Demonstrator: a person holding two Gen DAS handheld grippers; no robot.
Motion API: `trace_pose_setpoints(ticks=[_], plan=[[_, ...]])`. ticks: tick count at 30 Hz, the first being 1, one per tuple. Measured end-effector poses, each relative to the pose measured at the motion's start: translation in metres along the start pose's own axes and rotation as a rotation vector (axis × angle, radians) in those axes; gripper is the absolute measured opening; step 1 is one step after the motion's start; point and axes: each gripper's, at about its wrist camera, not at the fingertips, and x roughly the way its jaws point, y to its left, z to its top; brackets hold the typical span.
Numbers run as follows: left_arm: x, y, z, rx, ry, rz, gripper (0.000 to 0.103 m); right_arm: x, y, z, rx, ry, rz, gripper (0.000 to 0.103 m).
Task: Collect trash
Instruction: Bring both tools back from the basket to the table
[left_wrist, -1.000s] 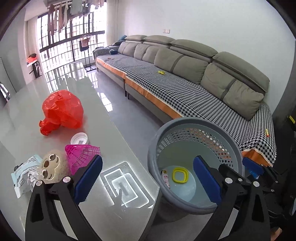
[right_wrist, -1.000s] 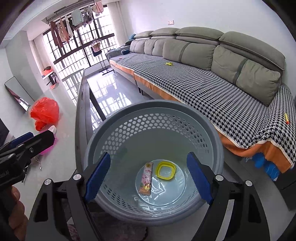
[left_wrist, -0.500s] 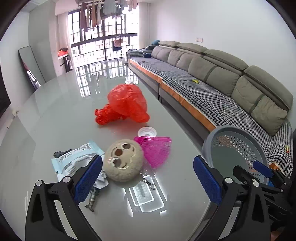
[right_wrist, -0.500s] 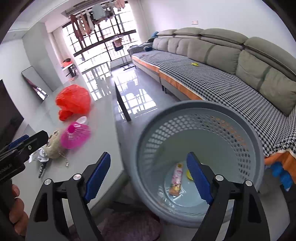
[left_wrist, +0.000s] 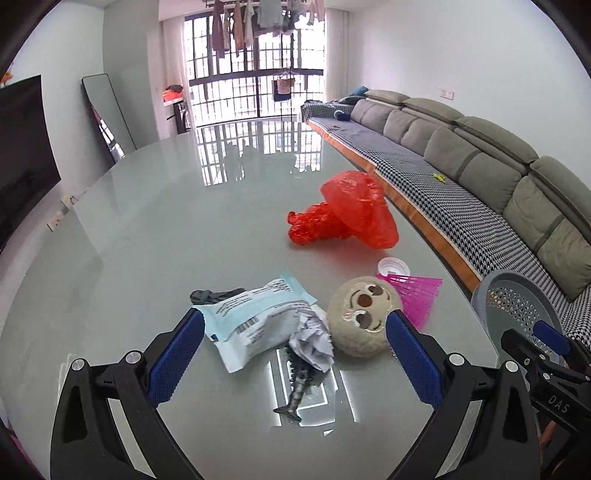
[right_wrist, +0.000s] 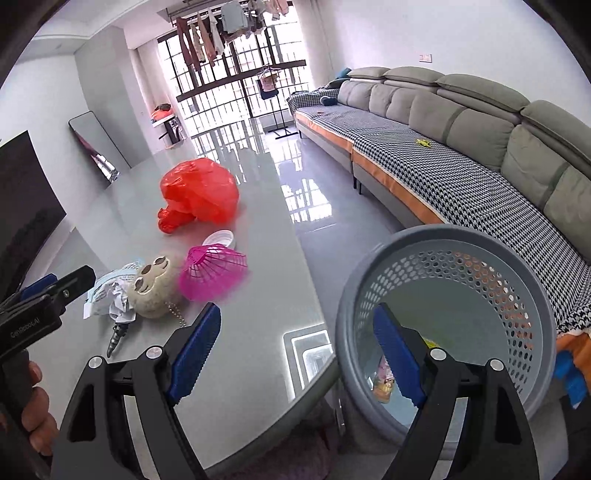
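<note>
Left gripper (left_wrist: 295, 350) jaws are held wide apart, empty; blue-white packet (left_wrist: 258, 323) and crumpled paper (left_wrist: 310, 341) are seen between them on the table (left_wrist: 147, 240). Right gripper (right_wrist: 295, 341) jaws are also apart, empty; grey basket (right_wrist: 535, 306) sits behind the right jaw, probably a wrapper (right_wrist: 382, 384) inside.

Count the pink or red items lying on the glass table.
2. The red plastic bag sits farthest out on the table, near the sofa-side edge. The pink mesh basket lies on its side beside the round plush toy. Others may hide behind the clutter.
</note>
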Motion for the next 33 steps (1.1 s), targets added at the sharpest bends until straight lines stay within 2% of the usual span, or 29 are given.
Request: trace_pose_setpoints(ticks=[10, 25, 33], plan=[[0.000, 0.029, -0.005, -0.024, 0.021, 0.040, 0.097, 0.008, 0.027, 0.011, -0.058, -0.001, 0.029, 0.081], [-0.003, 0.071, -0.030, -0.050, 0.074, 0.099, 0.097, 0.030, 0.046, 0.014, -0.108, 0.055, 0.080, 0.081], [0.005, 0.065, -0.039, -0.033, 0.113, 0.064, 0.097, 0.034, 0.054, 0.002, -0.096, 0.077, 0.086, 0.081]])
